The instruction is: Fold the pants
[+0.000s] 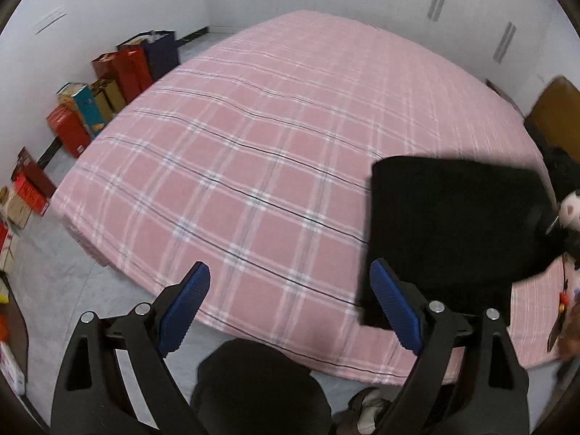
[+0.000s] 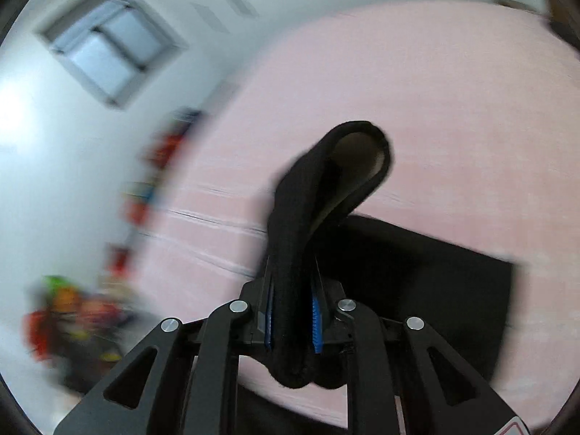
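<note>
The left gripper (image 1: pixel 290 306) hovers at the near edge of the bed (image 1: pixel 253 166), fingers (image 1: pixel 188 306) spread wide and empty. The right gripper (image 2: pixel 293 311) has its fingers pressed onto a thick fold of the black pants (image 2: pixel 308 217), lifting it. The remaining pants (image 1: pixel 453 224) lie folded flat at near right on the bed. Far left, cardboard boxes (image 1: pixel 78 116) line the wall; contents cannot be determined.

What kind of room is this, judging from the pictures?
Probably a bedroom: a large bed with a pink plaid sheet fills it, a window sits in the white wall, and boxes line the floor.
</note>
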Motion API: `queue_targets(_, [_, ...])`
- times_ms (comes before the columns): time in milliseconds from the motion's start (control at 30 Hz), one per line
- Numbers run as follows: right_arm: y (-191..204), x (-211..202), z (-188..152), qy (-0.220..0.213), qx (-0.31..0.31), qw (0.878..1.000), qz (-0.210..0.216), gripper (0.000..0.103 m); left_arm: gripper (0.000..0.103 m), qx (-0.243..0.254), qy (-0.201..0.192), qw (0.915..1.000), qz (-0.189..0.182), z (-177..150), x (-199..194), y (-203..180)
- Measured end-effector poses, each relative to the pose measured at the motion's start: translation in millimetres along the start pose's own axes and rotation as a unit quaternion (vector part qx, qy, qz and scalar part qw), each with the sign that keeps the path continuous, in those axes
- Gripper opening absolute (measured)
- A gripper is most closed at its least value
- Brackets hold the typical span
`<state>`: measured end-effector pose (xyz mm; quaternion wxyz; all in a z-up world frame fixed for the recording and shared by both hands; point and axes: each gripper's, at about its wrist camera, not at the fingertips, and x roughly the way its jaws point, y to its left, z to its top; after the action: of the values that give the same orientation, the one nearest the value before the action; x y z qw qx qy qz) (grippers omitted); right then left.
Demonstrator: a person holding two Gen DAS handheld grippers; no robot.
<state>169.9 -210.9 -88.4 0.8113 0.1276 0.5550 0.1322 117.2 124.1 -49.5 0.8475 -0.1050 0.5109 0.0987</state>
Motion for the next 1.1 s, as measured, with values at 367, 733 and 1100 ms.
queue_targets(367, [-85,18,-32,0.021,0.082,0.996,0.029,0.022,0.088,0.078,0.067,0.9935,-0.049,-27,45,-112])
queue_targets(733, [-137,18,-61,0.019,0.122,0.992,0.04,0.06,0.089,0.123,0.09,0.9876,-0.039,-45,63,-155])
queue_targets(1100, [-105,-35,-34,-0.052,0.053,0.997,0.021,0.012,0.089,0.149,0.101,0.9833,-0.029,-60,66,-167])
